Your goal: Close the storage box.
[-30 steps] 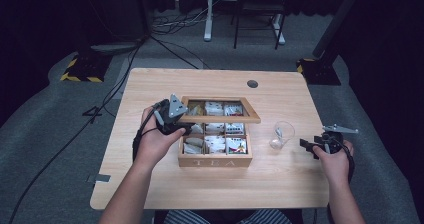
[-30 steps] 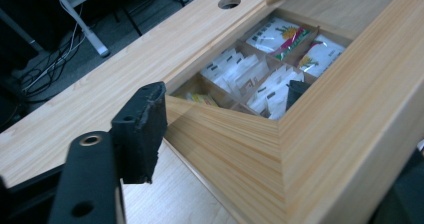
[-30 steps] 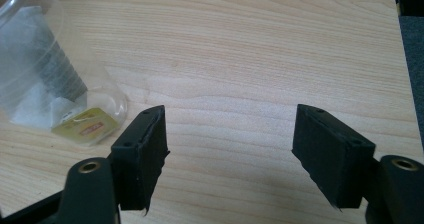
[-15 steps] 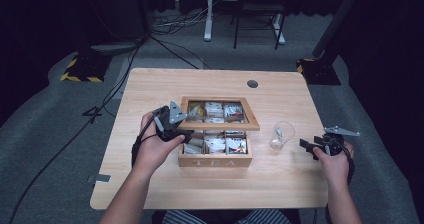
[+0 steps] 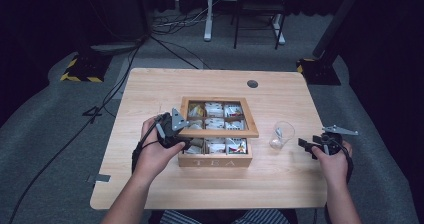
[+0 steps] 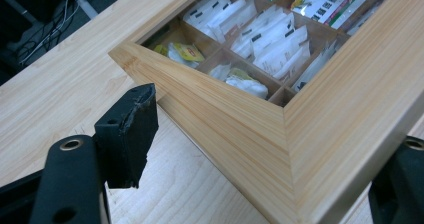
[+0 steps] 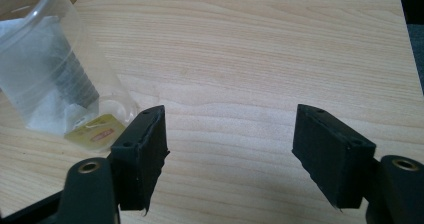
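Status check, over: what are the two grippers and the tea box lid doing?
Left gripper fingers just opening, lid frame between them, untouched. Right gripper open, idle beside plastic cup. Tea box half uncovered. Nothing in the way.

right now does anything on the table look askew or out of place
Yes. The wooden lid of the tea box sits skewed across the open compartments rather than squared over them, one corner between the left gripper jaws, which have just been opening. The plastic cup stands upright with a tea bag inside.

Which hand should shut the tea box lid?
Left. The left hand-held gripper has its jaws around the lid frame; the right hand-held gripper sits beyond the cup.
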`<action>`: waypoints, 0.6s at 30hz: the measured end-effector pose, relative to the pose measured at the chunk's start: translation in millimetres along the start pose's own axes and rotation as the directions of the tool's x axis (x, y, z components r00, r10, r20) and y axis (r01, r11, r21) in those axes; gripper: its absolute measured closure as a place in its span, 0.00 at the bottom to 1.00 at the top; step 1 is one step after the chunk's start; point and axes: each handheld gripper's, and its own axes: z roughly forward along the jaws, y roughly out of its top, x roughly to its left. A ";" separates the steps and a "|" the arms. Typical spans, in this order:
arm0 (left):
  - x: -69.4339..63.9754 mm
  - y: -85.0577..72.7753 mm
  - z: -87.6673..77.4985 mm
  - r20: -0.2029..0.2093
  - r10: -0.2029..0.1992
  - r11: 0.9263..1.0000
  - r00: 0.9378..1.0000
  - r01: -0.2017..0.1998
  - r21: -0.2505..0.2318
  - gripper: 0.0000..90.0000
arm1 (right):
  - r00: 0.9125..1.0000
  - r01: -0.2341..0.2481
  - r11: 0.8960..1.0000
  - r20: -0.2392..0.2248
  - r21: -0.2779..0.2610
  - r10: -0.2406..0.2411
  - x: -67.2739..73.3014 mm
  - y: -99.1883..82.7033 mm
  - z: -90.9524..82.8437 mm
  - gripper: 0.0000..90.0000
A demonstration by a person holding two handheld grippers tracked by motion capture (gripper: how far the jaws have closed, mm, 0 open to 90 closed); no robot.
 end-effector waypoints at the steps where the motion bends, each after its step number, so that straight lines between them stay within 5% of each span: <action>1: -0.4 -0.6 0.3 -0.001 0.000 1.000 1.000 0.000 0.001 0.29 | 1.000 0.002 1.000 0.000 -0.003 -0.002 0.2 0.9 0.4 0.34; 18: -7.5 -13.4 4.9 0.020 -0.008 0.995 1.000 0.006 0.097 0.33 | 1.000 -0.002 1.000 -0.015 -0.001 0.002 1.1 6.9 6.1 0.34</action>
